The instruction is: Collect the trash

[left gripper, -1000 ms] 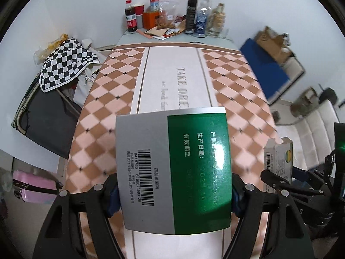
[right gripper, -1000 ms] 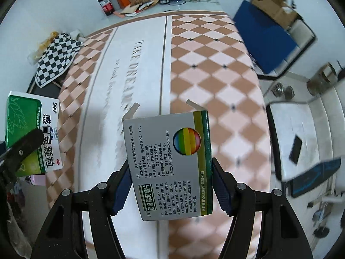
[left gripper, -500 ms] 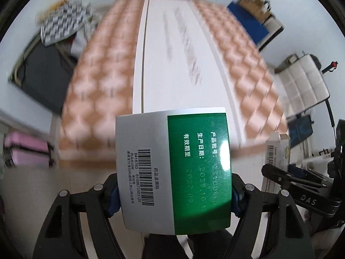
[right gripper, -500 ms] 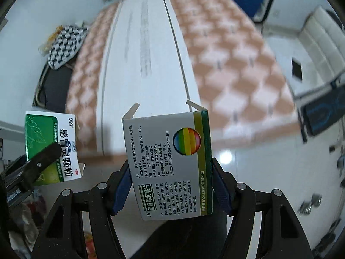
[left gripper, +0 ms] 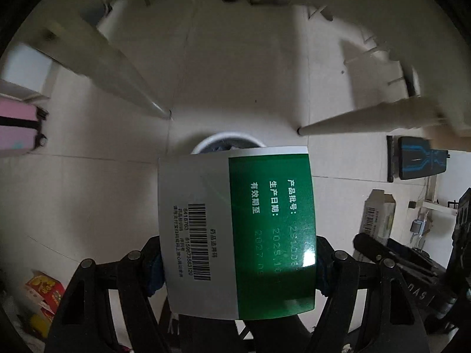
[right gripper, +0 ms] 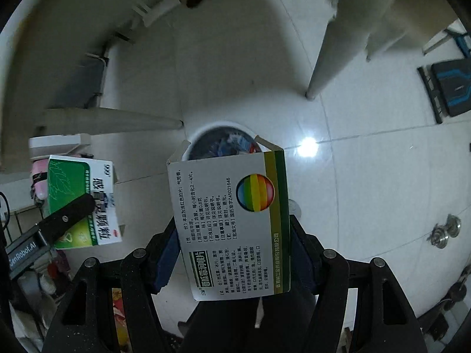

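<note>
The left tool (left gripper: pixel 238 264) gripped a flat, glossy green-and-white box (left gripper: pixel 238 229) between its blue pads (left gripper: pixel 154 273), barcode face toward the camera; the right tool (right gripper: pixel 235 253) clamped a matte grey cardboard box (right gripper: pixel 232 223) printed with a rainbow disc, its end flaps open; both pointed steeply down at a round, white-rimmed bin (right gripper: pixel 206 129) on the shiny tiled floor (right gripper: pixel 368 191), just beyond the boxes; pale tapered table legs (left gripper: pixel 353 117) slanted to either side of the bin.
</note>
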